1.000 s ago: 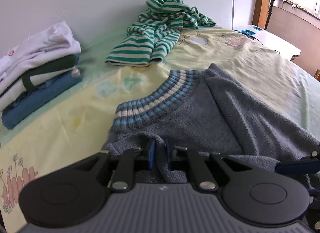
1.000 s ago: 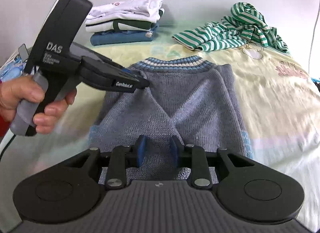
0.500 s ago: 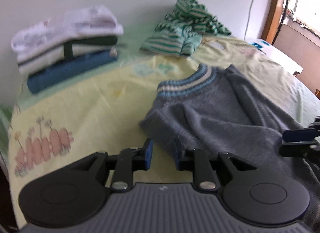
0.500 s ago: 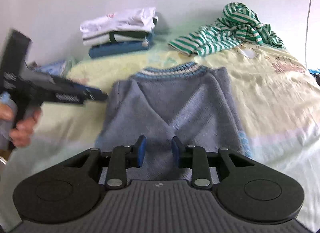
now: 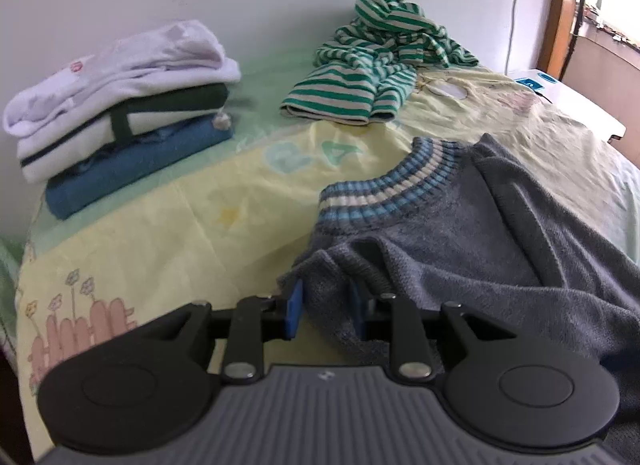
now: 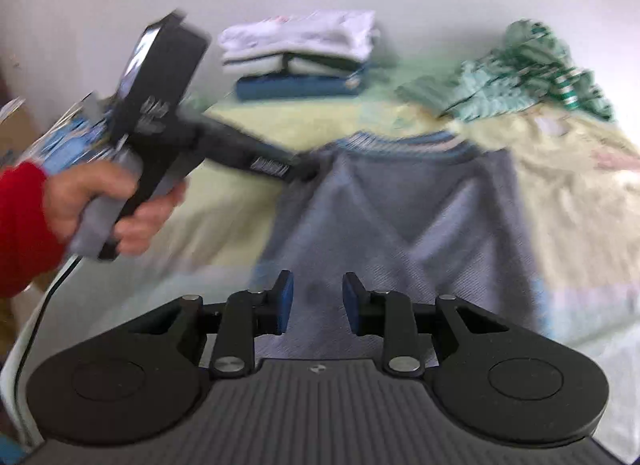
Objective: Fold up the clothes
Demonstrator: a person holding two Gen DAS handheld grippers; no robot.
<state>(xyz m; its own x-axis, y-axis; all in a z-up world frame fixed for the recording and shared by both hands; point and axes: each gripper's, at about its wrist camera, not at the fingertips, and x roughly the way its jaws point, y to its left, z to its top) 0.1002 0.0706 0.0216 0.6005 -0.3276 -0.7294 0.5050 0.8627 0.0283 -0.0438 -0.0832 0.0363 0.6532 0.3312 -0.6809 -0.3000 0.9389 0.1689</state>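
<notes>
Left wrist view: the left gripper point(image 5: 326, 307) sits low over the near left edge of the grey sweater point(image 5: 500, 241), which lies on the yellow bedsheet point(image 5: 160, 233) with its striped blue-and-cream collar point(image 5: 384, 185) toward the wall. Its jaws are opening, and a bunched fold of the sweater's edge stands between the blue pads point(image 5: 294, 307); the cloth lies against the right-hand pad while the other pad looks to stand just clear of it. Farther back, near the wall, a stack of folded clothes point(image 5: 120, 105) sits on the left and a crumpled green striped garment point(image 5: 380, 61) lies to its right.

Right wrist view: this picture is blurred. The right gripper point(image 6: 318, 305) hovers over the sweater's near hem with its jaws part open; knit shows in the gap, but whether the pads touch it I cannot tell. To the left, a hand point(image 6: 104, 209) in a red sleeve point(image 6: 22, 225) holds the left gripper, whose tip meets the sweater's upper left shoulder. The folded stack and the striped garment lie beyond, by the wall.
</notes>
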